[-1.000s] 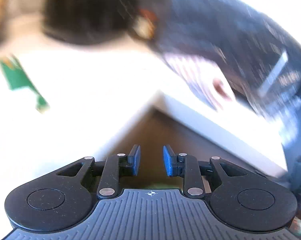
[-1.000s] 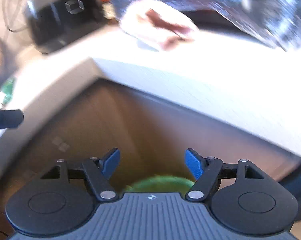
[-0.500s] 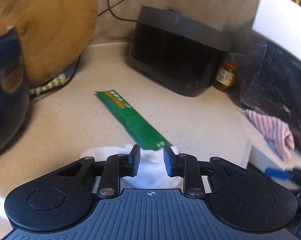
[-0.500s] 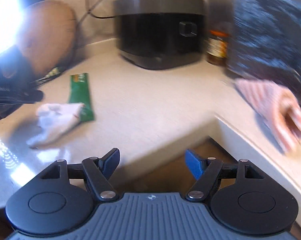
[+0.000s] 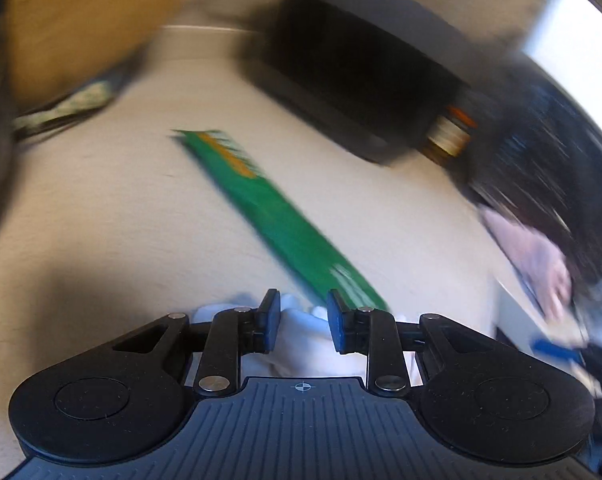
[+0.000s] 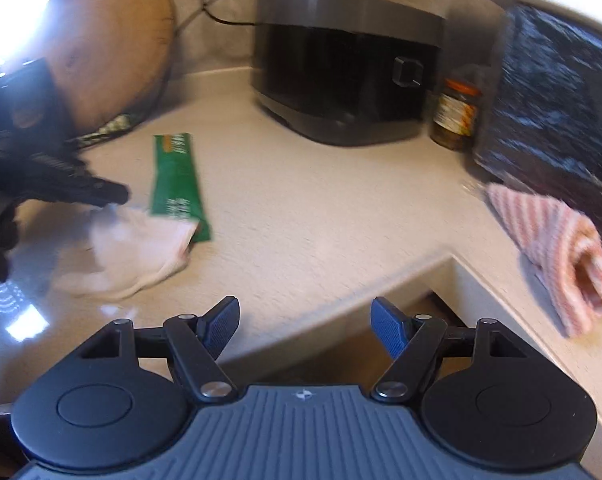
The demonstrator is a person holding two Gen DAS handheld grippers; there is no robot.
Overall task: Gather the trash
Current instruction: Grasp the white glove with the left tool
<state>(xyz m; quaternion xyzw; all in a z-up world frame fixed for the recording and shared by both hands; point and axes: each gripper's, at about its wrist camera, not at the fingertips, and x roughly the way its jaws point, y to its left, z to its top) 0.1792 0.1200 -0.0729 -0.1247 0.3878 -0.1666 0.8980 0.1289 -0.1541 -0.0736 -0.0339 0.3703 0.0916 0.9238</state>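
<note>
A crumpled white tissue (image 6: 129,252) lies on the beige counter (image 6: 321,208), overlapping the near end of a long green wrapper (image 6: 177,184). In the left wrist view, my left gripper (image 5: 303,320) is open right over the tissue (image 5: 301,336), with the wrapper (image 5: 277,216) running away up-left just past its right finger. In the right wrist view the left gripper (image 6: 101,196) shows as a dark shape touching the tissue's far edge. My right gripper (image 6: 305,330) is open and empty, over the counter's front edge.
A black appliance (image 6: 341,64) stands at the back with a jar (image 6: 457,116) to its right. A wooden board (image 6: 109,52) leans at the back left. A striped pink cloth (image 6: 557,248) lies at the right, beside a dark speckled object (image 6: 561,92).
Both grippers swung up from below the counter edge toward the counter. The left gripper has moved forward onto the tissue; the right has come a little closer to the counter.
</note>
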